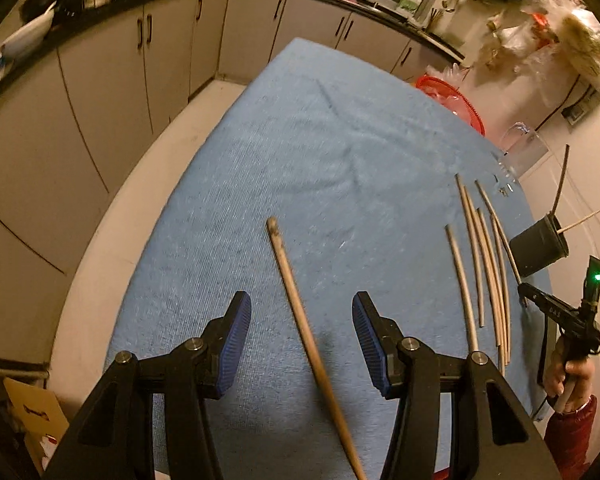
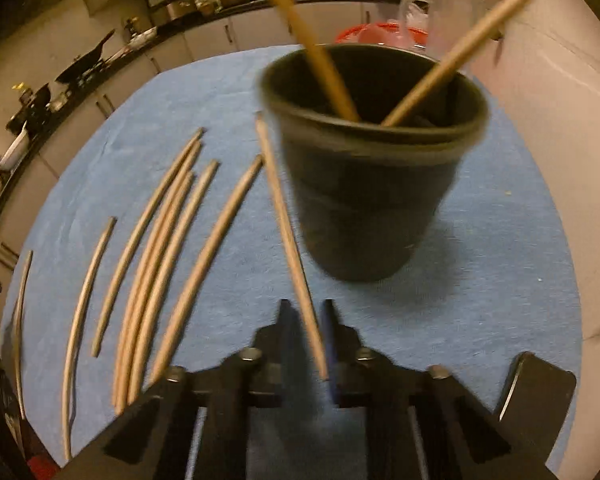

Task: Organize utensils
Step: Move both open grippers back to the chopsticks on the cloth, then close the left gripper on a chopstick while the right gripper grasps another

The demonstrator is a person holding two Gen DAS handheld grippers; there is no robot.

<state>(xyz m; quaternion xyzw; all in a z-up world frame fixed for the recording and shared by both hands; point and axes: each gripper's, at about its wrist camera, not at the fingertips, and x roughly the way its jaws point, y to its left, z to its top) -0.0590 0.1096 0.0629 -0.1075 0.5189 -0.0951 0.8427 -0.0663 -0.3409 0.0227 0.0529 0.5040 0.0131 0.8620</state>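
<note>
My left gripper (image 1: 302, 344) is open above the blue cloth (image 1: 320, 160), its blue pads on either side of a single wooden chopstick (image 1: 300, 316) that lies on the cloth. Several more chopsticks (image 1: 484, 268) lie in a row to the right. My right gripper (image 2: 306, 332) is shut on a chopstick (image 2: 288, 232) that points up towards the rim of a black cup (image 2: 372, 184). The cup stands on the cloth and holds two chopsticks (image 2: 452, 64). Several chopsticks (image 2: 160, 260) lie left of the cup. The cup also shows in the left wrist view (image 1: 540, 246).
A red basin (image 1: 452, 100) and a clear plastic jug (image 1: 520, 152) stand at the table's far right. Kitchen cabinets (image 1: 120, 80) and a cluttered counter run behind and to the left. A cardboard box (image 1: 36, 412) sits on the floor at lower left.
</note>
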